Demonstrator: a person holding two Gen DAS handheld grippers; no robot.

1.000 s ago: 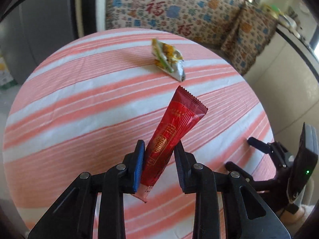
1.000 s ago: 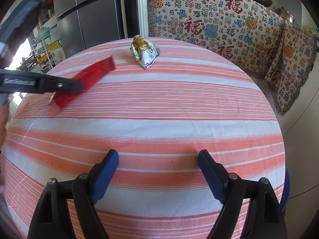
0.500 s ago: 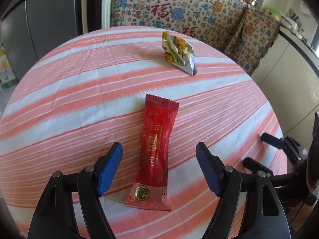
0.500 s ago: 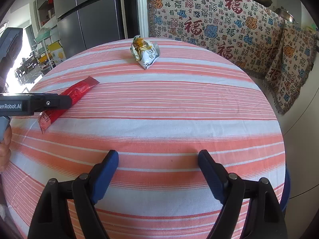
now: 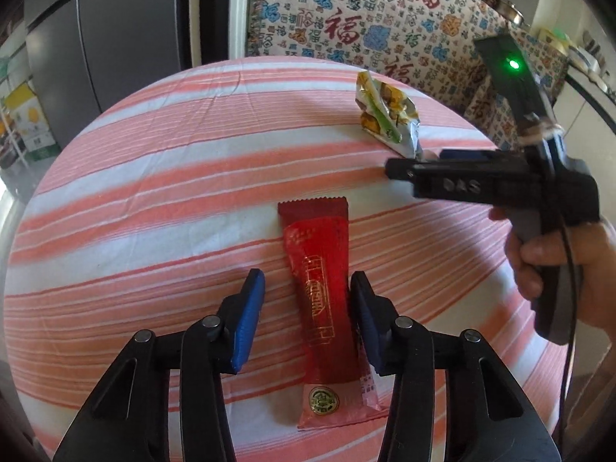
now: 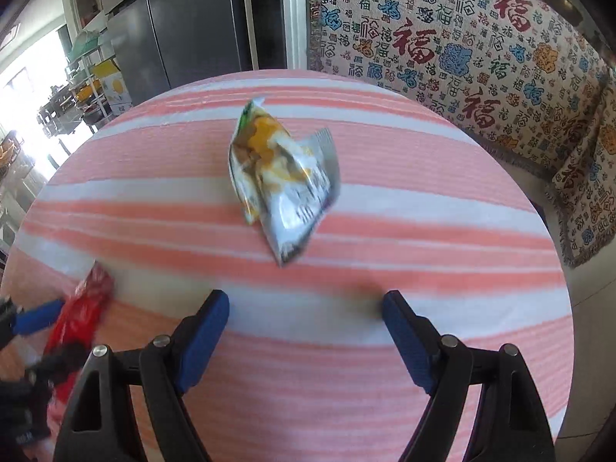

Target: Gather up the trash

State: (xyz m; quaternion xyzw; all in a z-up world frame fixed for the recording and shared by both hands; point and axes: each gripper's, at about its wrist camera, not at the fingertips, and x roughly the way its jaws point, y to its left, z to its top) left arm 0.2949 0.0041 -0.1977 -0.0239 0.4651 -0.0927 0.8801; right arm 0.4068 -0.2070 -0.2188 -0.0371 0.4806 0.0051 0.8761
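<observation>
Your left gripper (image 5: 304,308) straddles the red wrapper (image 5: 323,300) lying flat on the near striped tablecloth (image 5: 154,200), jaws closing but not yet pinching. Your right gripper (image 6: 306,331) is spread wide, lined up short of the crumpled wrapper (image 6: 281,181) farther out.

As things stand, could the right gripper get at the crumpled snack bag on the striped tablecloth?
Probably yes. The right gripper is open and aimed at the crumpled snack bag, with only bare striped tablecloth between them. The left gripper, its jaws closing around the red sachet, sits off to the side.
</observation>
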